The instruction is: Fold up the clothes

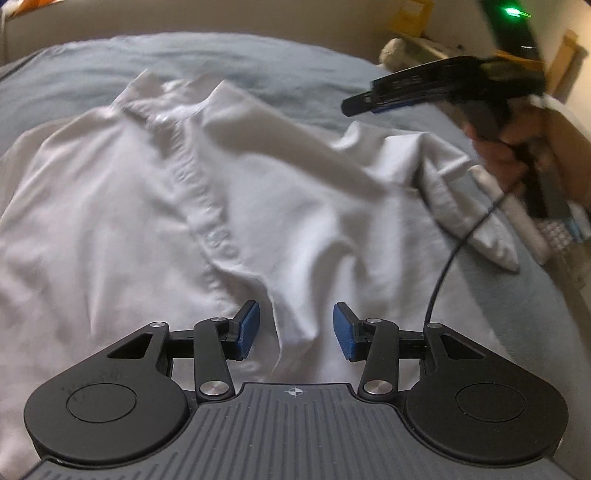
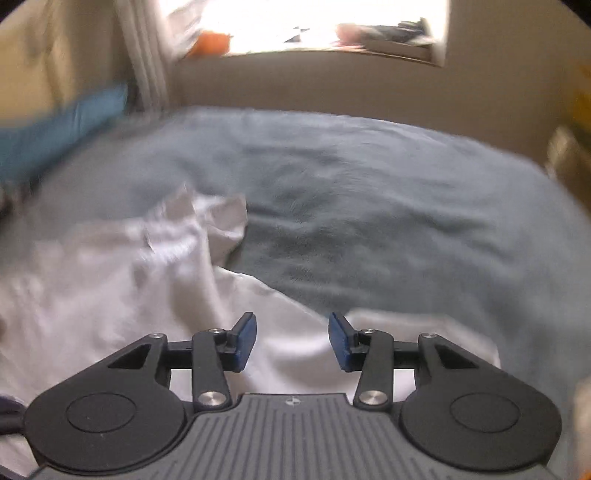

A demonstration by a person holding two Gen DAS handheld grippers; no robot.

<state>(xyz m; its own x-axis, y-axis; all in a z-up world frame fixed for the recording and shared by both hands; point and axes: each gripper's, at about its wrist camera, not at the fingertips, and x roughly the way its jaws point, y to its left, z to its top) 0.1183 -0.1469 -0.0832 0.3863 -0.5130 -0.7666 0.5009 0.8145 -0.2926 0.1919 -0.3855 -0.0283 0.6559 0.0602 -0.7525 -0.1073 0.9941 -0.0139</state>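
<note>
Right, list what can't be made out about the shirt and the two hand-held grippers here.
- White shirt: left wrist view, hem hidden beneath the left hand-held gripper; left side cut off by the frame edge.
- Right hand-held gripper: left wrist view, motion-blurred, side-on; jaw gap unreadable there.
- Shirt folds: right wrist view, blurred.
- Window sill items: right wrist view, overexposed.

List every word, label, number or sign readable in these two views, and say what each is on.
No readable text in either view.
Crosshair mark, no letters: on the grey body of the left hand-held gripper and the right hand-held gripper.
White shirt: no label visible.
Window-sill clutter: too blurred.
</note>
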